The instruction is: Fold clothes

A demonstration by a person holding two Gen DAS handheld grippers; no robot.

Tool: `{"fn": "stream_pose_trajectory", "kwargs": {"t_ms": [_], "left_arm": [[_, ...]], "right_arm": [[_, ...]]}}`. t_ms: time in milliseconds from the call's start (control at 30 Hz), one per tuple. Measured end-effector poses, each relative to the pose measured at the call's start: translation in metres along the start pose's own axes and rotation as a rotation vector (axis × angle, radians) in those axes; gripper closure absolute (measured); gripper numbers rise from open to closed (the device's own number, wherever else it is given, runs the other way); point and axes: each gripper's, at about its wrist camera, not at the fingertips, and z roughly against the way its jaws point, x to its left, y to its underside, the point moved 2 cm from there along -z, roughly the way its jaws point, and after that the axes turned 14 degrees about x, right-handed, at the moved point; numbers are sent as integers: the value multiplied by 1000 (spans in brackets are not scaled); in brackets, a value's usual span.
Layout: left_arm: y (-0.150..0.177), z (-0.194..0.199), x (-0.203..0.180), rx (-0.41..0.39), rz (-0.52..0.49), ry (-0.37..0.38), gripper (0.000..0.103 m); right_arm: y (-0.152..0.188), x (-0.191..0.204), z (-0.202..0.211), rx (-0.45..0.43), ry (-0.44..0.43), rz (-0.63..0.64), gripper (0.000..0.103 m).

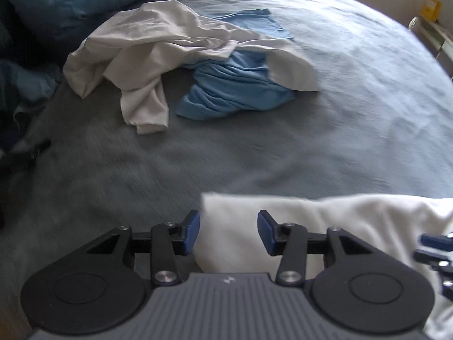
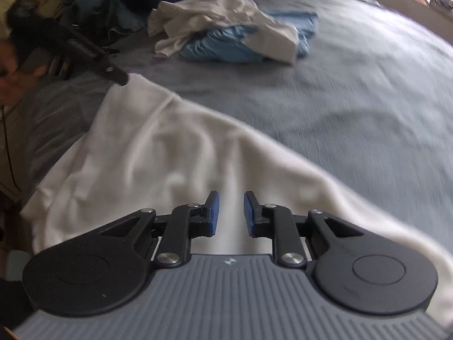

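Note:
A white garment [image 2: 158, 153] hangs spread between my two grippers above the grey-blue bed cover [image 2: 354, 107]. The right gripper [image 2: 231, 212] has a raised fold of it between narrowly parted blue pads and grips it. My left gripper [image 1: 228, 231] stands wider, and white cloth [image 1: 325, 226] fills its gap. In the right wrist view the left gripper's fingertip [image 2: 120, 77] meets the cloth's raised corner, so the cloth hangs from it. The right gripper's pads [image 1: 431, 239] show at the left wrist view's right edge. Both views are motion-blurred.
Further up the bed lies a crumpled heap: a white garment [image 1: 147, 42] over a light blue one [image 1: 235, 90]. Teal pillows [image 1: 70, 0] line the head end. Dark clutter and cables [image 2: 93, 19] sit beside the bed, and part of a person [image 2: 11, 73] is at the left edge.

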Motion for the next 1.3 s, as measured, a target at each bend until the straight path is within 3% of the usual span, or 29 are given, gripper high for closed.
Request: {"fn": "stream_pose_trajectory", "kwargs": {"t_ms": [67, 167, 233, 333, 433, 533, 633, 667, 733, 767, 933, 1133, 1200, 1300], "left_arm": [[-11, -13, 11, 29, 14, 5, 57], [-19, -33, 28, 79, 70, 98, 59], [-19, -38, 36, 90, 102, 171, 80], [-16, -42, 42, 86, 106, 243, 93], [-12, -44, 51, 80, 131, 315, 95], [-6, -46, 66, 73, 189, 390, 96], [2, -48, 76, 68, 220, 433, 96], [3, -50, 78, 67, 224, 443, 97], [5, -52, 81, 63, 226, 464, 97], [7, -53, 83, 63, 229, 475, 97], [9, -60, 90, 79, 239, 543, 98], [11, -58, 97, 93, 225, 586, 99], [9, -55, 99, 95, 206, 607, 99], [2, -50, 105, 99, 170, 630, 93]], "right_arm": [[-12, 4, -4, -17, 11, 25, 85], [-29, 9, -10, -37, 18, 68, 85], [-43, 14, -19, -48, -3, 98, 84], [-67, 22, -36, -49, -26, 172, 79], [-87, 26, -50, -37, -58, 257, 70], [-109, 19, -65, 2, -150, 285, 60], [-123, 14, -86, 100, -252, 283, 64], [-125, 14, -93, 143, -268, 281, 83], [-122, 18, -90, 155, -252, 283, 96], [-121, 20, -83, 140, -235, 273, 98], [-106, 31, -55, 108, -101, 208, 98], [-94, 26, -60, 149, 74, 70, 103], [-94, 18, -60, 159, 47, -17, 103], [-98, 21, -51, 142, 30, -10, 102]]}}
